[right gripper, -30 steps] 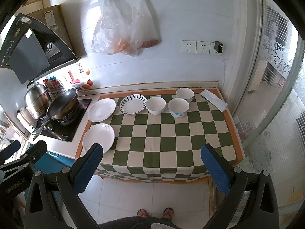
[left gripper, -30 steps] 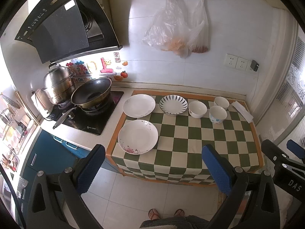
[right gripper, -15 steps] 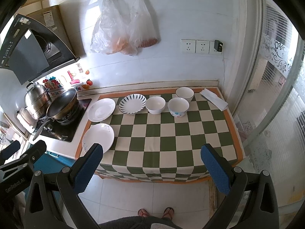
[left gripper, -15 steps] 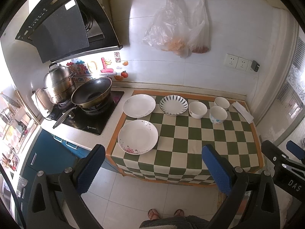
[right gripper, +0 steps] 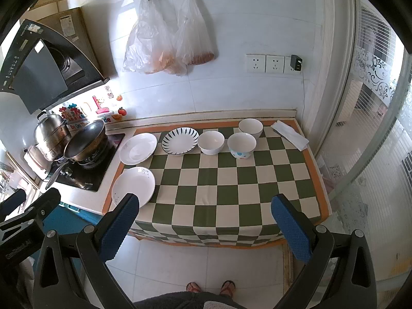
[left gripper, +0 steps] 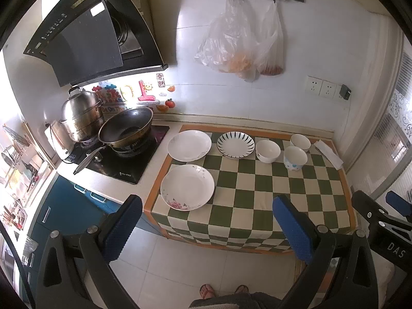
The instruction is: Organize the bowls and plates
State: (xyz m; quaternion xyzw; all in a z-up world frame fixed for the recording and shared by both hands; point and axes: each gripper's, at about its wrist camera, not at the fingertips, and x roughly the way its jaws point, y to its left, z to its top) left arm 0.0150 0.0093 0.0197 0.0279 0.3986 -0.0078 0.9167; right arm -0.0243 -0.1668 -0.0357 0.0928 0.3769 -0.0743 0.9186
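On the green-checked cloth [left gripper: 257, 195] lie a floral white plate [left gripper: 187, 187] at the front left, a plain white plate [left gripper: 189, 145] behind it, a striped plate [left gripper: 235, 144], a white bowl [left gripper: 267, 151], a dotted bowl [left gripper: 295, 157] and a further white bowl [left gripper: 300, 142]. The same pieces show in the right wrist view: plates [right gripper: 134, 185] [right gripper: 138, 148] [right gripper: 180, 140], bowls [right gripper: 211, 142] [right gripper: 241, 145] [right gripper: 250, 128]. My left gripper [left gripper: 206, 229] and right gripper [right gripper: 203, 229] are both open and empty, held high, well in front of the counter.
A wok [left gripper: 126, 130] and a steel pot [left gripper: 81, 118] sit on the stove left of the cloth. A folded white cloth [left gripper: 329, 153] lies at the back right. Plastic bags [left gripper: 239, 41] hang on the wall. A glass door [right gripper: 373, 128] stands at right.
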